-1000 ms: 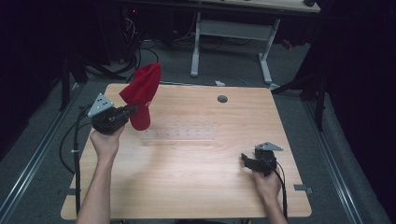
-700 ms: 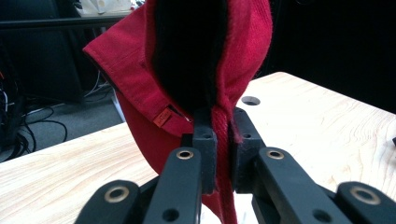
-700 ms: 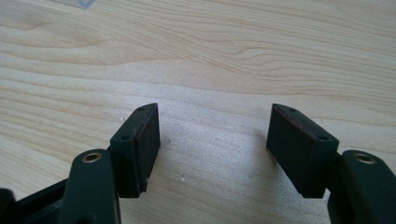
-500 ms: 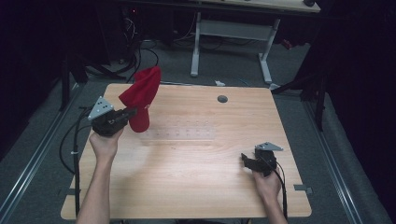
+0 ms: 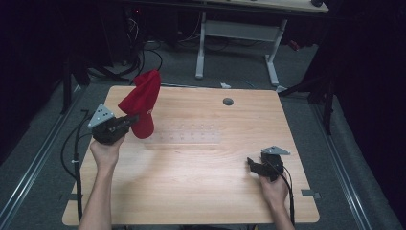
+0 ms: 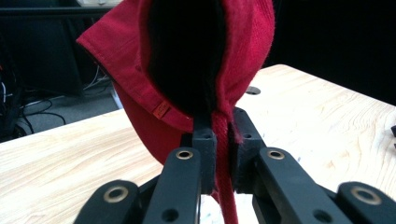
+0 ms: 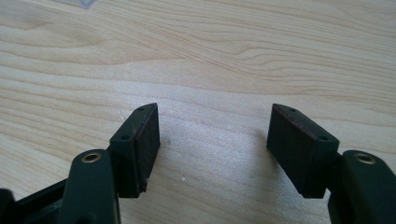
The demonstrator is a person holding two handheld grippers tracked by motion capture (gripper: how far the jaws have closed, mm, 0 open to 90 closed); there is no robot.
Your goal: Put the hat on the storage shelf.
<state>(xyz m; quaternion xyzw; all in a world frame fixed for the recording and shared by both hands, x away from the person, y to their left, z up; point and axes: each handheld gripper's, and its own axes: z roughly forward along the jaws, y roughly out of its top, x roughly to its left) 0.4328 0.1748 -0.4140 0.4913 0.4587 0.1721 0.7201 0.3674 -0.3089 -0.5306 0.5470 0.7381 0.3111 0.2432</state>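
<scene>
The left gripper (image 6: 218, 154) pinched the red cap (image 5: 141, 103) by its fabric edge, lifted above the table (image 5: 201, 191). The right gripper (image 7: 212, 140) rested spread and empty. A firm pinch would probably keep the cap from slipping.

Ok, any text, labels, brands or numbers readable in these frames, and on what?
Nothing can be read.
Small orange tag sewn on the edge of the red fabric cap clamped in the left gripper: any marking on it is too small to read.
Pale mark on the cap's side in the high view: too blurred to tell if it is lettering.
Light wooden table: no print.
</scene>
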